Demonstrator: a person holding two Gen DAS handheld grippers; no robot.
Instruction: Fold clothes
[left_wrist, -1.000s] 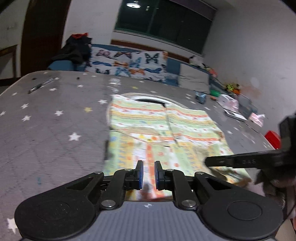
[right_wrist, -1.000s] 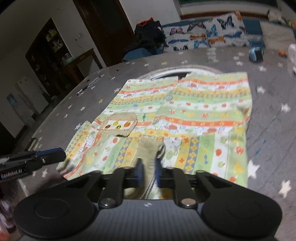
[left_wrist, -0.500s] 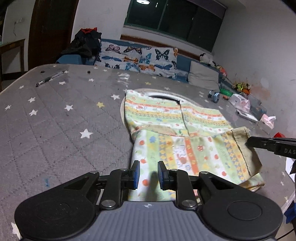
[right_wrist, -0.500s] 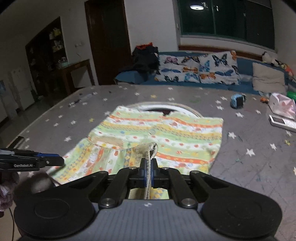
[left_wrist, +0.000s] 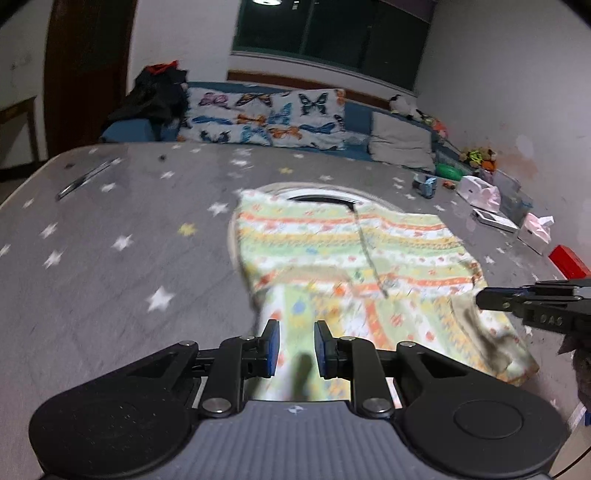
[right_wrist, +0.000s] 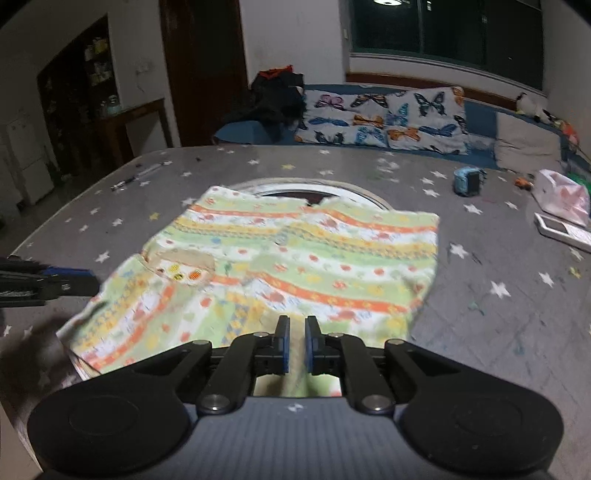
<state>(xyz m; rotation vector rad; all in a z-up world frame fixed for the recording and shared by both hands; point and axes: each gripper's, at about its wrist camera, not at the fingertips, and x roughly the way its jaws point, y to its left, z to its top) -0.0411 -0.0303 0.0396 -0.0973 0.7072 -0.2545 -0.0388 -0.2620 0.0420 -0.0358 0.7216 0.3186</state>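
While lying flat mid-table, striped garment (right_wrist: 295, 258) partly covers round white ring (right_wrist: 310, 188). Near far right edge: blue box (right_wrist: 467, 181), white remote (right_wrist: 561, 230), pink bag (right_wrist: 561, 195). Left gripper (left_wrist: 295, 345) narrowly parted, empty. Right gripper (right_wrist: 296, 343) jaws opening over hem; tan cuff released since half second ago.

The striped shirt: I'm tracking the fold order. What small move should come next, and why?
Probably lower both tongs to pinch the near hem. The striped shirt lies flat with a beige cuff already turned inward. The left tongs and right tongs stand parted above that edge, apparently holding nothing.
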